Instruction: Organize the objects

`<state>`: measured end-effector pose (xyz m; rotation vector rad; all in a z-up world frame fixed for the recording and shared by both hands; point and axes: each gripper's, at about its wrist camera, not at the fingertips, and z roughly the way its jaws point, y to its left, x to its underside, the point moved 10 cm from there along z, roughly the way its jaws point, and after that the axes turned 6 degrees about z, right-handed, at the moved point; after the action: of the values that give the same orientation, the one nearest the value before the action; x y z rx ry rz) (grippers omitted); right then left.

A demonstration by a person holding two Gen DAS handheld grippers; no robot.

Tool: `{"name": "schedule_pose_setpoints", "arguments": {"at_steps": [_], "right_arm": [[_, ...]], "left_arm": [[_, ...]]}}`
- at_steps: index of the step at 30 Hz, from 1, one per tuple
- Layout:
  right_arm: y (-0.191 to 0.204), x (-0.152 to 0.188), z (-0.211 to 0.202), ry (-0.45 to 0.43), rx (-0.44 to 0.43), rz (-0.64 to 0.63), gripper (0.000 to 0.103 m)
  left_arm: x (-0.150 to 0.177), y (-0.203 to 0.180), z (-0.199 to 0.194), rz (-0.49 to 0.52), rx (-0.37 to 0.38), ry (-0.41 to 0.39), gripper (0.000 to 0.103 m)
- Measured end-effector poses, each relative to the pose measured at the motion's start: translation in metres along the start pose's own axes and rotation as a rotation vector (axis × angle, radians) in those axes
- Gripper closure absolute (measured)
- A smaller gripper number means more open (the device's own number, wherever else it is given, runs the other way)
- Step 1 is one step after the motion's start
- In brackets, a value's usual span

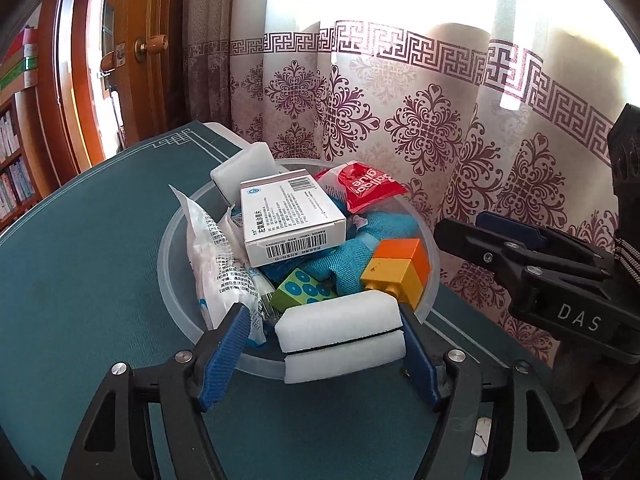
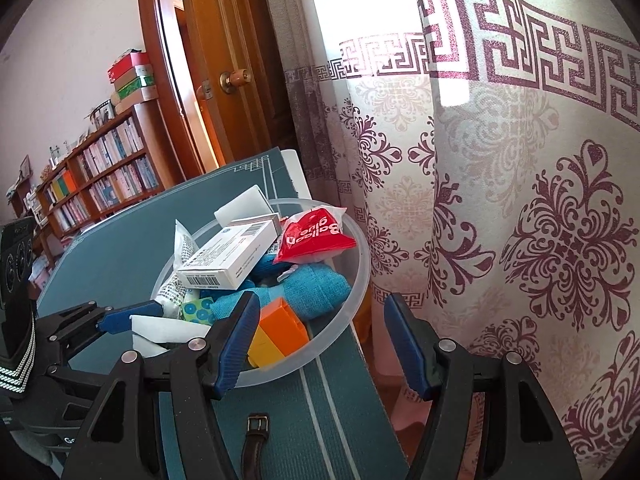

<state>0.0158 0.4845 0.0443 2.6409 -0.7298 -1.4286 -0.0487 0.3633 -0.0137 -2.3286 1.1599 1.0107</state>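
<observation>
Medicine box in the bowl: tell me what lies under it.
The medicine box rests on blue cloth and white packets, beside a white sponge. Whatever lies deeper in the bowl is covered.

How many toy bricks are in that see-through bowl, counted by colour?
Orange plastic toy brick: 1
Yellow plastic toy brick: 1
Green toy brick with blue dots: 1
Total: 3 bricks, all in the clear plastic bowl

I saw the bowl (image 1: 172, 280) on the table (image 1: 80, 260), near the curtain (image 1: 400, 120) behind it. In it, the box (image 1: 288, 220) lay atop the pile, sponge (image 1: 340, 326) on the near rim, blocks (image 1: 400, 268) right, packet (image 1: 216, 260) left.
</observation>
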Motion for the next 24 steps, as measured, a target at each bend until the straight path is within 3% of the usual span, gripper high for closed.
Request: {"name": "schedule_pose_setpoints", "arguments": {"at_steps": [3,5,12,17,24], "right_arm": [[0.001,0.000,0.000,0.001,-0.002,-0.004,0.037],[0.003,0.002,0.001,0.004,-0.005,-0.006,0.037],[0.011,0.006,0.001,0.012,-0.012,-0.016,0.037],[0.010,0.007,0.002,0.012,-0.012,-0.010,0.037],[0.015,0.013,0.005,0.028,-0.018,-0.021,0.037]], "left_arm": [[0.002,0.001,-0.008,0.000,-0.023,-0.019,0.014],[0.002,0.004,-0.013,0.000,-0.044,-0.038,0.011],[0.011,0.024,-0.016,-0.040,-0.084,-0.034,0.010],[0.036,0.031,-0.023,-0.094,-0.064,-0.002,0.010],[0.064,0.013,-0.034,-0.074,-0.032,0.042,0.010]]}}
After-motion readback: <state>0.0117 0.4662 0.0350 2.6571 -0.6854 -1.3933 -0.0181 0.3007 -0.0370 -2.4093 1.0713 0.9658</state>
